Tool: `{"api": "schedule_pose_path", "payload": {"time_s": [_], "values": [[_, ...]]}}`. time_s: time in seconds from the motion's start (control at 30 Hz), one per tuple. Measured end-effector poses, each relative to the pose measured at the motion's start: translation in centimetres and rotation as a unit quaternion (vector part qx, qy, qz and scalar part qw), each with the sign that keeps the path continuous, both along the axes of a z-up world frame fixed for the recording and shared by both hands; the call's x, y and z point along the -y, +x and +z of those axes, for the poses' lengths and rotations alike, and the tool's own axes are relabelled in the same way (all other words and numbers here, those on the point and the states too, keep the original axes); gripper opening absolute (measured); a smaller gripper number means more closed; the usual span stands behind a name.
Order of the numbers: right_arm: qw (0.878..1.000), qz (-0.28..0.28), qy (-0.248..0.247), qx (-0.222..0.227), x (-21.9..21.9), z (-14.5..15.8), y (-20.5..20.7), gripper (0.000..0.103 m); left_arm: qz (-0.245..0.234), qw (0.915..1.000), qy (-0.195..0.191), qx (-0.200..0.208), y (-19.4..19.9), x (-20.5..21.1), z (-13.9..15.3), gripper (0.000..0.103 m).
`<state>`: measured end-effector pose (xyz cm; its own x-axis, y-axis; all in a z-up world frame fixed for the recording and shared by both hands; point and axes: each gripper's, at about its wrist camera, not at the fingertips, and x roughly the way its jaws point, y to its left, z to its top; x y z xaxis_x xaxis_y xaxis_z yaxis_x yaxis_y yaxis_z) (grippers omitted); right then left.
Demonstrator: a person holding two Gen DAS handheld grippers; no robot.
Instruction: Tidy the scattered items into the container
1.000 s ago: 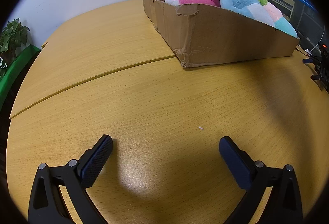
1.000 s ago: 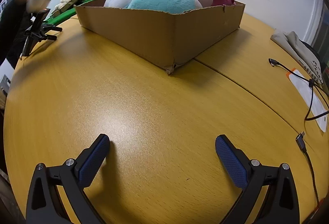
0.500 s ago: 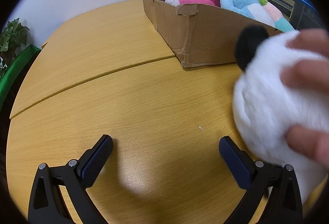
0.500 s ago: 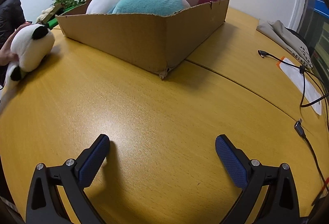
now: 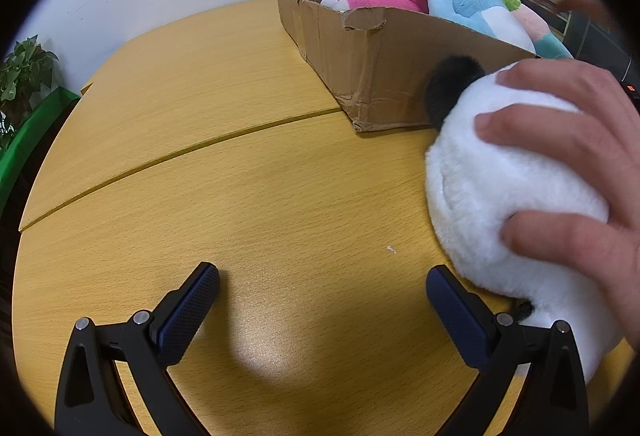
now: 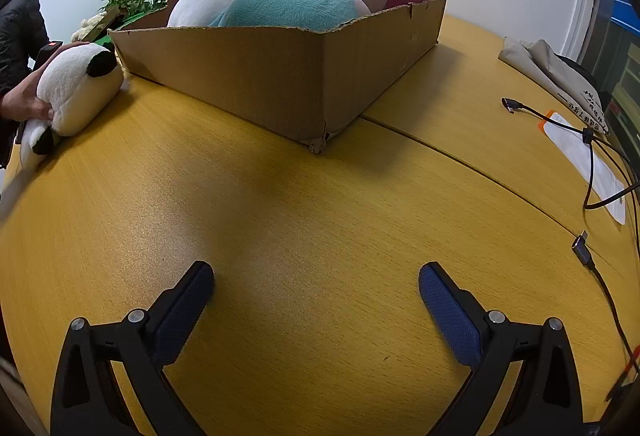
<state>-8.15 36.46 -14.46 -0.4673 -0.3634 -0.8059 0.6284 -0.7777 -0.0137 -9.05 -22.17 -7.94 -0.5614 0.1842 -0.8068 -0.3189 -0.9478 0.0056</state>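
Fluffy white panda plush [image 5: 508,188], black ear, on the wood-grain counter [image 5: 240,172] just beside the dented cardboard box [image 5: 384,76]; bare hand [image 5: 580,164] presses it. Left tongs [image 5: 322,302] and right tongs [image 6: 316,300] spread, empty. Box heaped with pastel plush, perhaps four.

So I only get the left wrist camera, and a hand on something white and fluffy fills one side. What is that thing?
Observer: A panda plush. The right wrist view shows it whole, down on the table beside the cardboard box.
Operator: Is the other gripper doing anything?
Observer: No. The right gripper is open, with nothing between its fingers.
Operator: Anything else lying around?
Observer: Black cables trail along the table's right edge.
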Motion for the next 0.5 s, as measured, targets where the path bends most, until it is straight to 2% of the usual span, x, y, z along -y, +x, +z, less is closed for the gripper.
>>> {"api": "schedule_pose_path", "payload": {"time_s": [0.5], "values": [[1.000,0.000,0.000,0.000,0.04,0.00,0.21,0.103,-0.002,1.0000,0.000,0.000,-0.08,-0.10,-0.04,0.103]]}}
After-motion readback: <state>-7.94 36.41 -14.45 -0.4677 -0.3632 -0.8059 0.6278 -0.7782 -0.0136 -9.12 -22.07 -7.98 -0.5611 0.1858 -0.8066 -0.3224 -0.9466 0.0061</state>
